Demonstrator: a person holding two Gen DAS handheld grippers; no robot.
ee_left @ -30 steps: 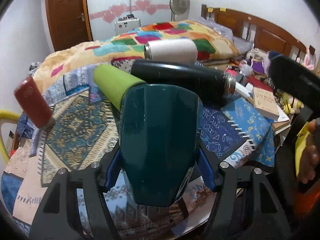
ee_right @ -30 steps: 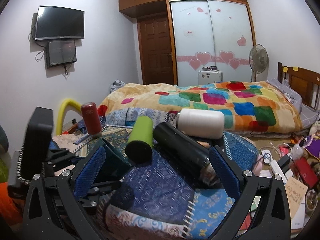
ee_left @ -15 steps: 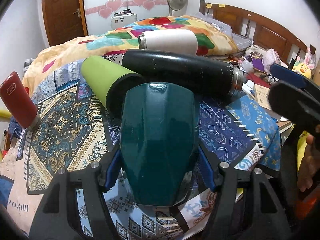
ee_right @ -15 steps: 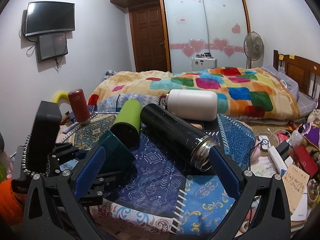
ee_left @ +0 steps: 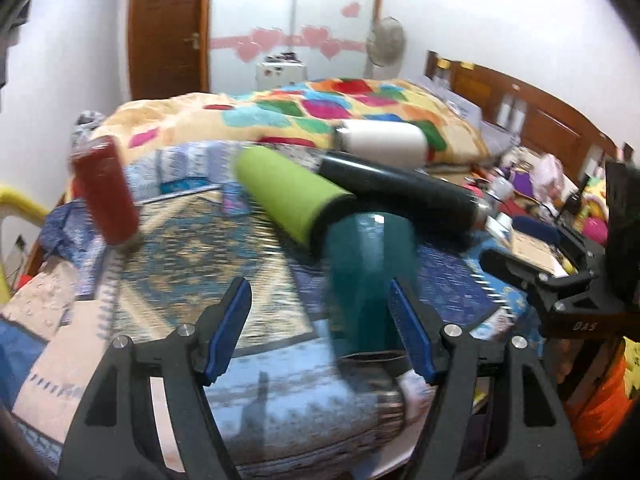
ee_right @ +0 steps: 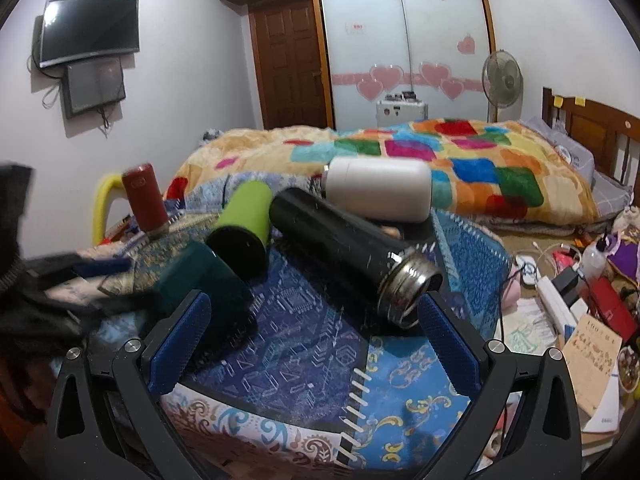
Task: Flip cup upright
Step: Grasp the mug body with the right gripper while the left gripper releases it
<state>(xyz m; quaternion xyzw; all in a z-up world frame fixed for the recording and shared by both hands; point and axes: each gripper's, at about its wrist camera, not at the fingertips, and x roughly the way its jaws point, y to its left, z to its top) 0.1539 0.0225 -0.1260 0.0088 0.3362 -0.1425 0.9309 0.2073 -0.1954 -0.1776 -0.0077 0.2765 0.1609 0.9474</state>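
A dark teal cup (ee_left: 368, 280) stands on the patterned cloth, blurred by motion, close to the right finger of my left gripper (ee_left: 320, 332). The left gripper is open and holds nothing. The cup also shows in the right wrist view (ee_right: 204, 284), left of my right gripper (ee_right: 312, 340), which is open and empty above the blue cloth. Which end of the cup faces up I cannot tell.
A green tumbler (ee_left: 288, 196), a black flask (ee_right: 344, 256) and a white bottle (ee_right: 380, 188) lie on their sides behind the cup. A red bottle (ee_left: 106, 192) stands at the left. The bed (ee_right: 460, 160) lies beyond; clutter (ee_right: 580, 300) lies on the right.
My left gripper has opened and let go of the teal cup, then swung left and back. The cup now sits off-centre by the right finger. The right gripper stays open and has tilted slightly.
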